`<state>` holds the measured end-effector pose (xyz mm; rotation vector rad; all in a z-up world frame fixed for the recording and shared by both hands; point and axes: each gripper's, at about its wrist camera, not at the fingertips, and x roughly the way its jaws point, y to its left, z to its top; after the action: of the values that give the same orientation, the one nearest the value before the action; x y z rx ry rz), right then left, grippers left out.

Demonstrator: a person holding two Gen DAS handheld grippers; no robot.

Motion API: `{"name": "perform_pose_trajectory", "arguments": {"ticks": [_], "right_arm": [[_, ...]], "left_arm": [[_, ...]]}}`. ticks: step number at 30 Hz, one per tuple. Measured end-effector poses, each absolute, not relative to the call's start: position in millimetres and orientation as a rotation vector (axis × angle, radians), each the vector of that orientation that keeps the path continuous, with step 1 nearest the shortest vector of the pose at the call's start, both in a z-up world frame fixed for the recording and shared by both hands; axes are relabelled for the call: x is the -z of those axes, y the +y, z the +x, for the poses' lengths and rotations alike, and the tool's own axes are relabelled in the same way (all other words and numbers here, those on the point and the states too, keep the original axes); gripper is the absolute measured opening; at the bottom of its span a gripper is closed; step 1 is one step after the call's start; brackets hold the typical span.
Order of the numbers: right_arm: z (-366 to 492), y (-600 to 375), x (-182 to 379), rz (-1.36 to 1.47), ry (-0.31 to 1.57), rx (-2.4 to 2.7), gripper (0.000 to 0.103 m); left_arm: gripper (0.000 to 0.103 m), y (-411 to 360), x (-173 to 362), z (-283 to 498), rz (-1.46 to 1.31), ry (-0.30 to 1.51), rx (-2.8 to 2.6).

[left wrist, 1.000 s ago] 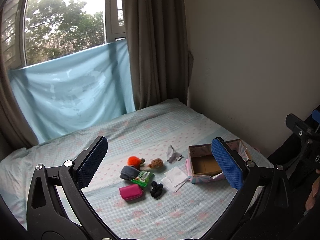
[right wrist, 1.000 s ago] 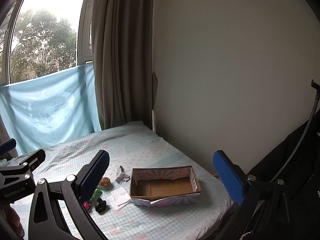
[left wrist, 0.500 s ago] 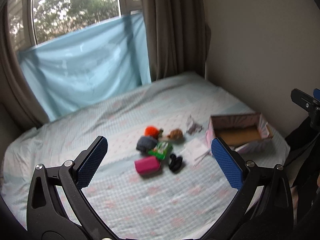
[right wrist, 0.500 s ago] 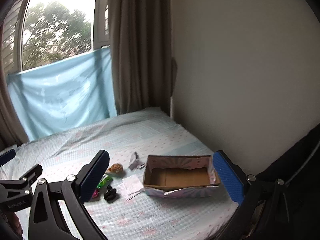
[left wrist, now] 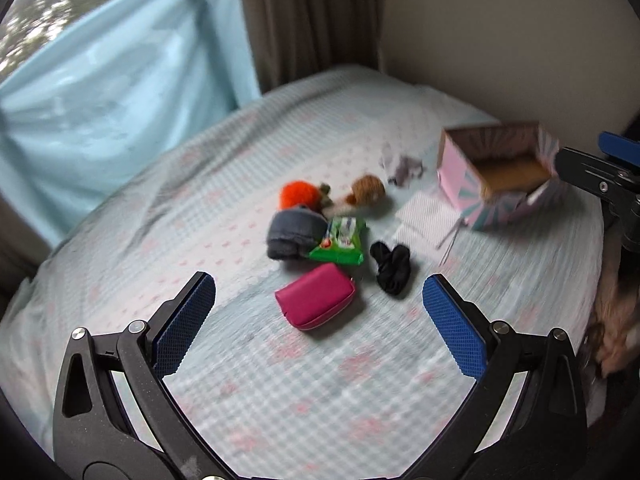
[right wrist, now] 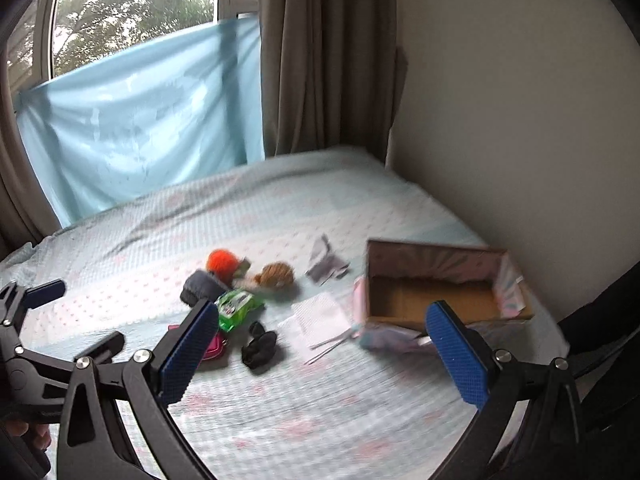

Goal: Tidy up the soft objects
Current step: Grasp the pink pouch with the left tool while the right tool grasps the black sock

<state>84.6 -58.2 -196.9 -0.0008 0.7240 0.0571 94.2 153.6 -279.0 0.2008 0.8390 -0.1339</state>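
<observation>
Clutter sits in a loose group on the bed (left wrist: 240, 380), left of the open cardboard box (left wrist: 498, 174) that stands near the wall. Nearest the box you have a white paper sheet (left wrist: 426, 220) with thin sticks at its edge, and beyond that a crumpled grey scrap (left wrist: 402, 164). Further from the box lie a brown plush toy (left wrist: 366, 192), an orange pompom (left wrist: 298, 194), a rolled grey sock (left wrist: 294, 232) touching a green packet (left wrist: 340, 242), a black sock bundle (left wrist: 392, 266) and a magenta pouch (left wrist: 316, 306). The box looks empty inside.

Your left gripper (left wrist: 318, 334) hangs above the bed just short of the magenta pouch, jaws spread wide with nothing between them. Your right gripper (right wrist: 326, 354) is likewise wide apart and empty, with the box's near corner behind its right finger.
</observation>
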Motion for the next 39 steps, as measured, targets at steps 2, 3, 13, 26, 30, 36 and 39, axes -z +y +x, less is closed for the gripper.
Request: {"name": "perform_pose_trajectory", "arguments": {"ticks": [2, 3, 13, 26, 30, 36, 39], "right_arm": [[95, -45, 222, 0.013, 0.754, -0.045, 0.103], [103, -38, 237, 0.016, 0.776, -0.032, 0.103], [160, 2, 356, 0.096, 0.928, -0.002, 0.096], [204, 16, 431, 0.120, 1.012, -0.036, 0.070], [209, 19, 439, 0.122, 1.040, -0.050, 0.062], [216, 22, 445, 0.126, 1.066, -0.071, 0.038], [218, 25, 446, 0.115, 1.068, -0.076, 0.033]], "left_arm": [[0.103, 160, 304, 109, 0.213, 0.863, 0.184], [0.103, 163, 320, 119, 0.218, 0.881, 0.209], [0.103, 174, 444, 188, 0.369, 0.982, 0.365], [0.098, 157, 494, 209, 0.444, 1.001, 0.499], [0.093, 154, 500, 212, 0.462, 1.006, 0.492], [0.079, 153, 502, 217, 0.453, 1.023, 0.503], [0.070, 149, 502, 215, 0.465, 1.024, 0.516]]}}
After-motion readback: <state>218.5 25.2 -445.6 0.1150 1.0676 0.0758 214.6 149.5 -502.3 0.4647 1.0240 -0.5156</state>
